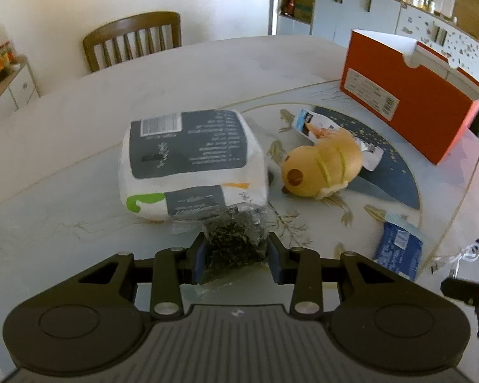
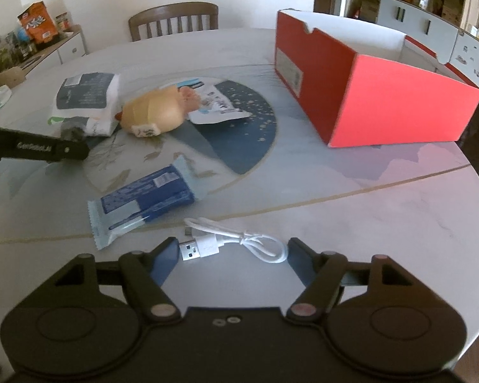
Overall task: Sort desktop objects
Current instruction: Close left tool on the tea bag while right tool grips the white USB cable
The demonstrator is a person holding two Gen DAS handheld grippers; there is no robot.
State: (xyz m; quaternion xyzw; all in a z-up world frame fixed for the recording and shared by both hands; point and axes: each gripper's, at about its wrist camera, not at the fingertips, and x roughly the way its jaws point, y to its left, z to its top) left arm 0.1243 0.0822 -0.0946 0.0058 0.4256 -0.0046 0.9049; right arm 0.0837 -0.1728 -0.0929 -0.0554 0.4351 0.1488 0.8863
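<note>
Now the left gripper (image 1: 236,255) is clamped on the tea bag (image 1: 236,242); the cable (image 2: 233,241) lies between the right gripper's (image 2: 233,255) parted jaws.

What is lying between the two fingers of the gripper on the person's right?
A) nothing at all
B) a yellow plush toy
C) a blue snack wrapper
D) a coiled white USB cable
D: in the right wrist view the white USB cable lies on the table between the fingers of the right gripper, which are spread apart and not pressing it.
</note>
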